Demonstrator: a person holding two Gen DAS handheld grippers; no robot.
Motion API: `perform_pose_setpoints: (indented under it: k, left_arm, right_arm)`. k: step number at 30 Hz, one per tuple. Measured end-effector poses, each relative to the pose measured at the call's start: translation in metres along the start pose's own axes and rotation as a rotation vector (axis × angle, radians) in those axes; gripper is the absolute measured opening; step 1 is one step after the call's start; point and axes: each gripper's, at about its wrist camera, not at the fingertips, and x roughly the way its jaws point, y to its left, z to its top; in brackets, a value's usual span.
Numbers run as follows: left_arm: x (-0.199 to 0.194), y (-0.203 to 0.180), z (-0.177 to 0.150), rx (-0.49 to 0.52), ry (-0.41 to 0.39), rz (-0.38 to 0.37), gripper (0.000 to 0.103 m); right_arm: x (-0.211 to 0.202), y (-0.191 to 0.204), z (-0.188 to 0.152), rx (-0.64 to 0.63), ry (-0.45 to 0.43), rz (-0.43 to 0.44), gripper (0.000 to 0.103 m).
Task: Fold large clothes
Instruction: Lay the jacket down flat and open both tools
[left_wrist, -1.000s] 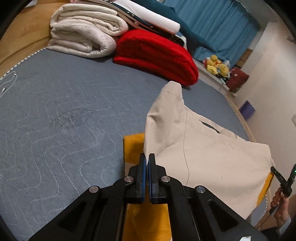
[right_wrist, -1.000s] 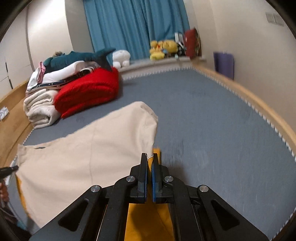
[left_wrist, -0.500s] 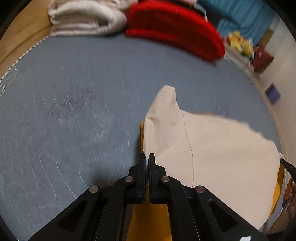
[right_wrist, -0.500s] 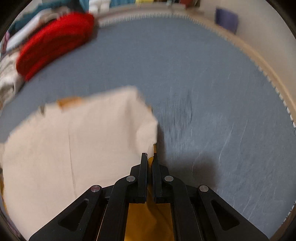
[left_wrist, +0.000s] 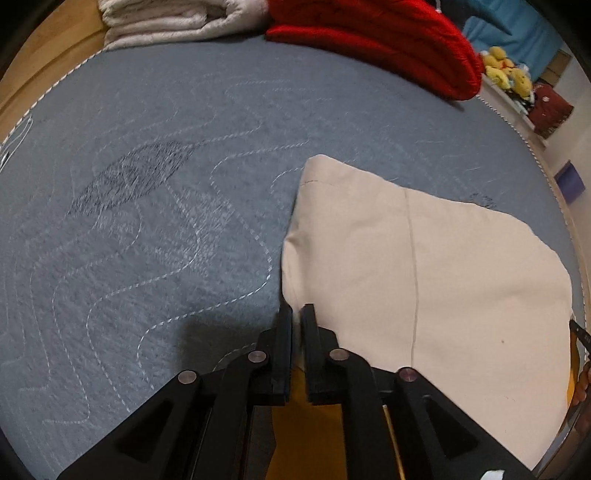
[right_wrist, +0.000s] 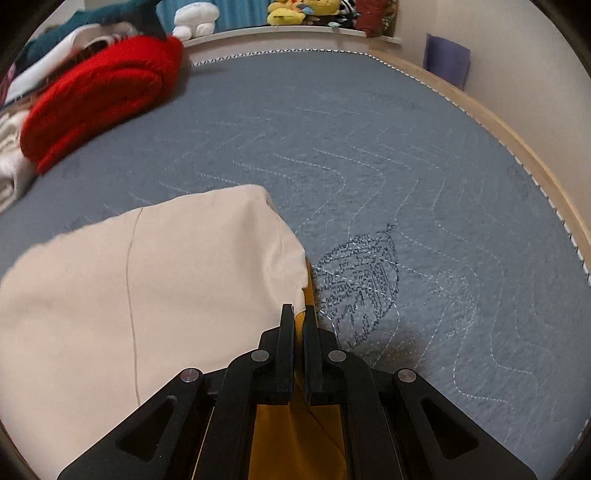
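A large garment, beige (left_wrist: 424, 266) outside and mustard yellow (left_wrist: 306, 424) inside, is stretched between my two grippers just above a grey quilted bed (left_wrist: 147, 221). My left gripper (left_wrist: 297, 314) is shut on its left corner. My right gripper (right_wrist: 298, 314) is shut on its right corner; the beige cloth (right_wrist: 147, 288) spreads to the left of it and the yellow layer (right_wrist: 291, 435) hangs under the jaws. The far beige edge lies on the bed.
A red folded blanket (left_wrist: 388, 40) and cream folded blankets (left_wrist: 166, 22) are stacked at the head of the bed. Plush toys (right_wrist: 299, 11) sit on a ledge by blue curtains. A wooden bed rim (right_wrist: 517, 147) runs along the right side.
Both grippers have tilted down and moved lower towards the bed with the garment. The beige cloth has come down flatter onto the bed, and the yellow layer is now mostly covered.
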Motion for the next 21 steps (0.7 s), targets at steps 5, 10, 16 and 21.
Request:
perform_pose_setpoints:
  k: [5,10,16,21]
  left_arm:
    - [-0.034,0.005,0.001,-0.006,-0.031,0.034,0.022]
    - [-0.088,-0.009,-0.017,0.119,-0.071,-0.107,0.028]
    - [-0.086,-0.048,-0.086,0.433,0.154,-0.307,0.031]
    - [-0.058,-0.021,-0.124,0.508,0.284,-0.163,0.035]
  right_arm:
    - [0.000,-0.007,-0.004,-0.003,0.015,-0.025,0.020]
    - [-0.056,-0.039,-0.001,0.034,-0.100,-0.061,0.033]
    - [-0.101,-0.024,-0.045,-0.196,-0.021,0.266,0.033]
    - [-0.068,-0.021,-0.117,-0.443,0.222,0.133,0.033]
